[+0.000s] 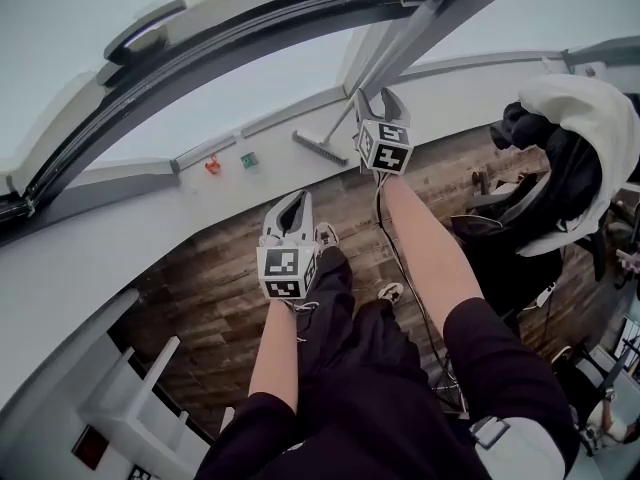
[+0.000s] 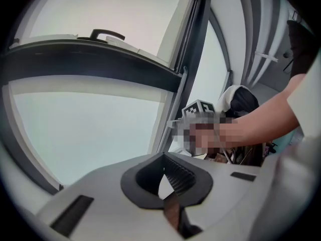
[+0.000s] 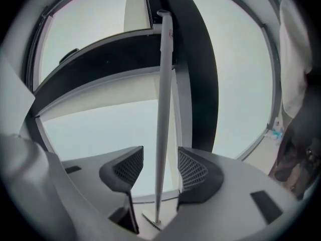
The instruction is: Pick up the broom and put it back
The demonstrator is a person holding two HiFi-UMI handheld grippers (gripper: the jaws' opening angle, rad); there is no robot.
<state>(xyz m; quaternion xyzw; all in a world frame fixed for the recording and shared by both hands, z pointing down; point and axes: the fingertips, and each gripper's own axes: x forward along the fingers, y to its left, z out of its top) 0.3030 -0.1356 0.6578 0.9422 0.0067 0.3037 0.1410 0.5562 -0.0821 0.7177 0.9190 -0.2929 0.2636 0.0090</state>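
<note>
The broom stands against the window frame, its white handle (image 1: pixel 400 43) slanting up to the right and its flat head (image 1: pixel 320 148) on the floor by the wall. My right gripper (image 1: pixel 378 103) is at the lower part of the handle. In the right gripper view the handle (image 3: pixel 163 99) runs upright between the two ribbed pads (image 3: pixel 193 169) with a gap on each side, so this gripper (image 3: pixel 159 154) is open around it. My left gripper (image 1: pixel 290 213) hangs lower and nearer, over the wooden floor, with its jaws together and nothing in them (image 2: pixel 163 157).
A dark chair (image 1: pixel 560 198) draped with a white cloth stands at the right. A cable (image 1: pixel 400 268) trails across the wooden floor (image 1: pixel 210 298). Small red (image 1: pixel 212 165) and green (image 1: pixel 248 158) items sit on the baseboard. A white shelf (image 1: pixel 140 398) is at lower left.
</note>
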